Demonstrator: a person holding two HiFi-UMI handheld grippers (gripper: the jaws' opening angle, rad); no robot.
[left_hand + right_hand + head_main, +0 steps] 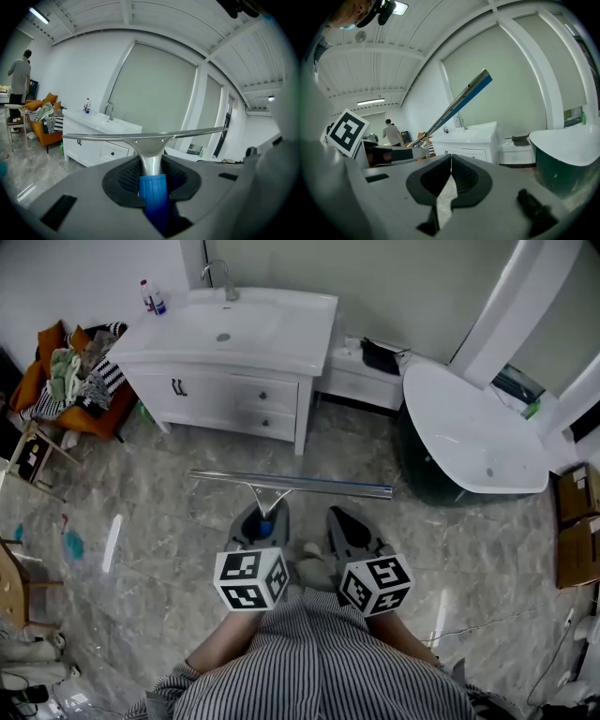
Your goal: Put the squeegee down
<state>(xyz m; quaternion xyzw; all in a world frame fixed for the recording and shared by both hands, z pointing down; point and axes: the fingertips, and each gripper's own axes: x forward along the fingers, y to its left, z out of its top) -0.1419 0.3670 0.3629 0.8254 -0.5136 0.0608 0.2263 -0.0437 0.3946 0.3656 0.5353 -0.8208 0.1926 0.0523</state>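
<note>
The squeegee (291,484) has a long metal blade, a metal neck and a blue grip. It is held level above the marble floor, its blade across my front. My left gripper (265,521) is shut on the blue grip. In the left gripper view the squeegee (150,140) stands up from between the pads of the left gripper (152,180). My right gripper (342,521) hangs just right of it, shut with nothing between its pads. In the right gripper view the right gripper (451,161) has its tips touching, and the squeegee's blade (461,98) slants across the upper left.
A white vanity with a sink (234,343) stands ahead. An oval white tub (469,427) is at the right and cardboard boxes (577,521) at the far right. An orange chair piled with clothes (75,381) is at the left. A person (18,79) stands far off.
</note>
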